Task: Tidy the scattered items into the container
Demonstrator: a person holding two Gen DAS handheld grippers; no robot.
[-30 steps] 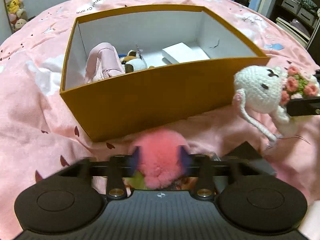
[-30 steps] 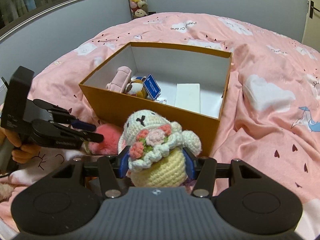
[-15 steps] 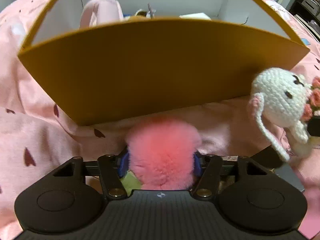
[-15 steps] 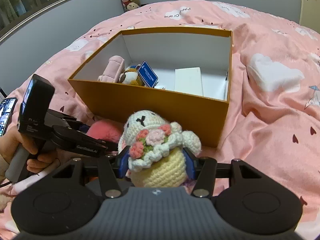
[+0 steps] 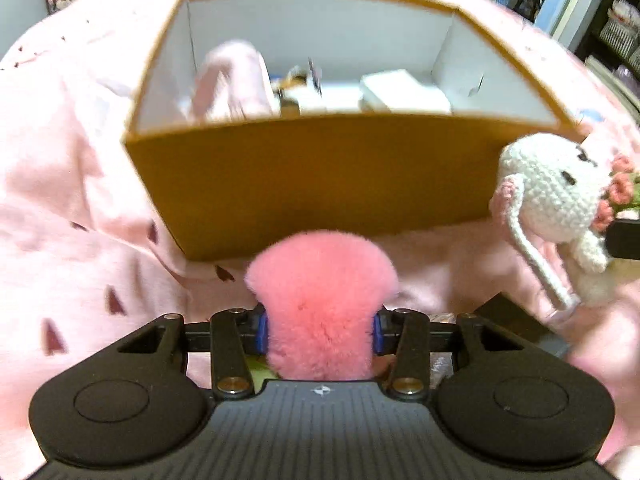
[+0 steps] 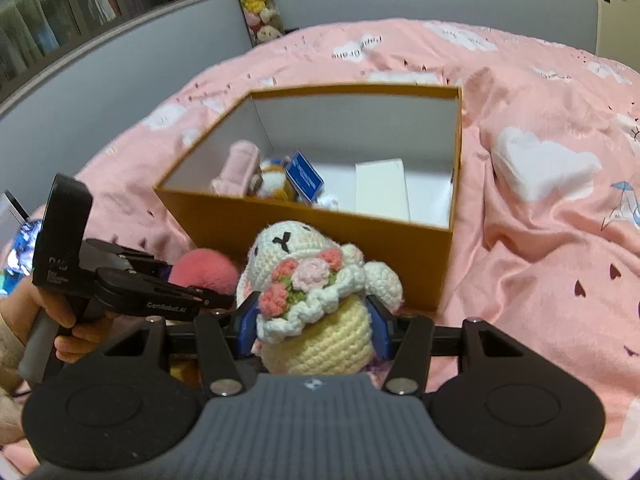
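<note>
The left gripper (image 5: 318,330) jaws are closing on a pink pompom (image 5: 320,300). The right gripper (image 6: 316,322) jaws clamp an upright crochet bunny (image 6: 312,292). Beyond, on the bed (image 6: 540,240), the orange box (image 6: 320,224) holds a pink pouch (image 6: 238,168), a white card (image 6: 382,190) and small toys.

The left gripper (image 5: 318,330) is matte black, with a ribbed grey housing, two round raised discs, silver pivot screws on its link arms and blue pads (image 5: 262,330). The right gripper (image 6: 316,326) is built alike, with blue pads (image 6: 247,322) too. Seen from the right wrist, the left gripper's arm bears white "GenRobot.AI" lettering, above a grey handle (image 6: 38,340) in the hand (image 6: 60,316); a pale cuff edge shows.
</note>
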